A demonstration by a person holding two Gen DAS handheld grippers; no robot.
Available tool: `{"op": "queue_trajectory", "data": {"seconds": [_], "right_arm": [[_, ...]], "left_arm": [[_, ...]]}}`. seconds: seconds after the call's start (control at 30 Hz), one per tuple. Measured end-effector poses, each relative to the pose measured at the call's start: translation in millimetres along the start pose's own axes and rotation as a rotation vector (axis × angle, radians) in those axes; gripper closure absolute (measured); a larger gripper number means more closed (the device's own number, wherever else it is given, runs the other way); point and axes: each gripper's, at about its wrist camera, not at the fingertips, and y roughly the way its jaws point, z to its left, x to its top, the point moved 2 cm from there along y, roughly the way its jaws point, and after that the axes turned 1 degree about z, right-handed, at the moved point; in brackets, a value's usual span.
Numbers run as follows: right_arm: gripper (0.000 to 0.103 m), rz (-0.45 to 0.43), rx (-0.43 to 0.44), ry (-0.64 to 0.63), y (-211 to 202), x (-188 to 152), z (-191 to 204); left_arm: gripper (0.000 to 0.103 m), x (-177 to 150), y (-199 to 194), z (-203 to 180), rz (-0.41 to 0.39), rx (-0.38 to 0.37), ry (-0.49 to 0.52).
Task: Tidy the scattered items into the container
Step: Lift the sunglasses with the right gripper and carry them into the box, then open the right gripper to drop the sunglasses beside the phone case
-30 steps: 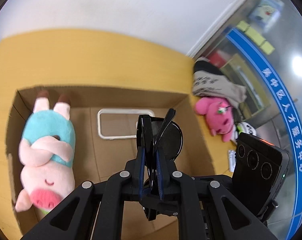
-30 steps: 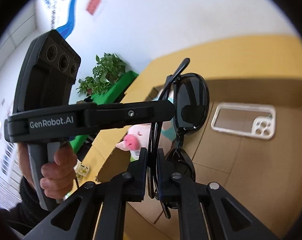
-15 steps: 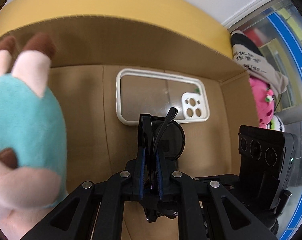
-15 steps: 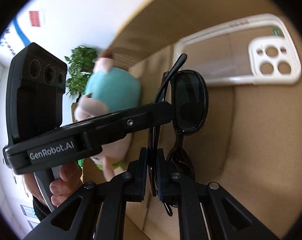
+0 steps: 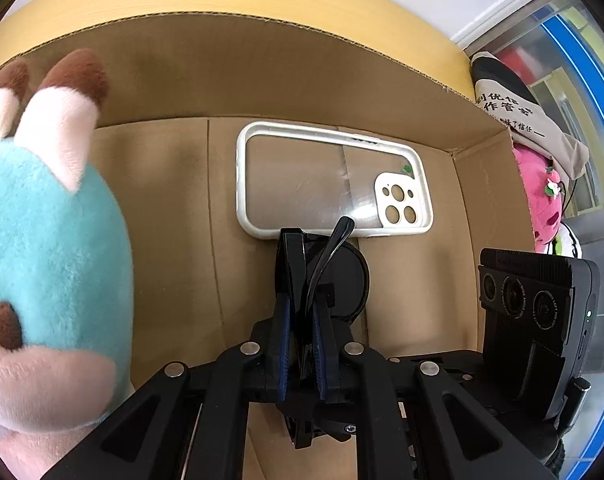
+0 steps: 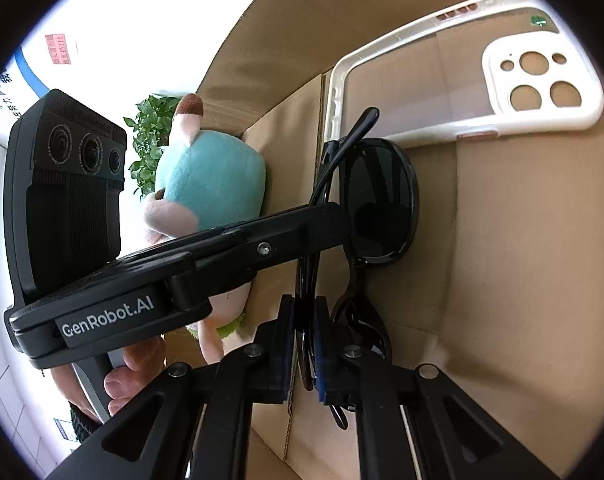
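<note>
Cardboard box (image 5: 302,80) floor fills both views. Left tool (image 5: 302,344) and right tool (image 6: 305,344) both pinch the folded sunglasses (image 6: 375,208), now low inside, near the phone case (image 5: 329,180). Release both together, gently. Since earlier, box floor looms closer; plush pig (image 5: 42,240) sits left.

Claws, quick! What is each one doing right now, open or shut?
Left claw: shut on the sunglasses, inside the cardboard box.
Right claw: shut on the same sunglasses.
</note>
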Motion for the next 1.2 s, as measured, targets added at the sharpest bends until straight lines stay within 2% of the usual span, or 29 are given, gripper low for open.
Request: {"op": "queue_trajectory", "data": {"seconds": [0.17, 0.27, 0.33, 0.37, 0.4, 0.47, 0.57, 0.63, 0.77, 0.83, 0.9, 0.97, 1.07, 1.2], "right_arm": [[0.095, 0.012, 0.009, 0.002, 2, -2, 1], [0.093, 0.009, 0.016, 0.003, 1, 0, 1], [0.09, 0.001, 0.015, 0.007, -2, 2, 1], [0.084, -0.004, 0.015, 0.006, -4, 2, 1], [0.07, -0.012, 0.013, 0.001, -7, 3, 2], [0.054, -0.034, -0.001, -0.011, -17, 2, 7], [0.052, -0.065, -0.022, -0.047, -35, -4, 19], [0.051, -0.101, -0.039, -0.075, -51, -3, 19], [0.048, -0.2, -0.133, -0.162, -86, -35, 41], [0.043, -0.26, -0.199, -0.198, -103, -55, 54], [0.04, -0.33, -0.263, -0.238, -110, -86, 78], [0.039, -0.403, -0.371, -0.291, -116, -114, 102], [0.037, -0.456, -0.494, -0.343, -106, -133, 120], [0.037, -0.484, -0.572, -0.375, -104, -161, 120]], "left_arm": [[0.093, -6, -1, 1, 0.003, 0.027, 0.012], [0.089, -6, -2, 2, -0.014, 0.034, 0.009], [0.075, -6, -5, 2, -0.03, 0.028, 0.009], [0.059, -7, -9, 2, -0.044, 0.019, 0.009], [0.048, -8, -14, 2, -0.059, 0.013, 0.007], [0.039, -10, -29, 1, -0.108, 0.009, 0.011], [0.029, -20, -61, -3, -0.196, 0.029, 0.041], [0.027, -32, -85, -7, -0.271, 0.048, 0.079], [0.021, -65, -132, -17, -0.415, 0.072, 0.121], [0.019, -86, -153, -20, -0.494, 0.09, 0.137], [0.016, -107, -166, -23, -0.562, 0.128, 0.151], [0.013, -132, -174, -27, -0.624, 0.188, 0.162], [0.009, -165, -176, -34, -0.682, 0.245, 0.177], [0.002, -204, -173, -41, -0.728, 0.301, 0.187]]}}
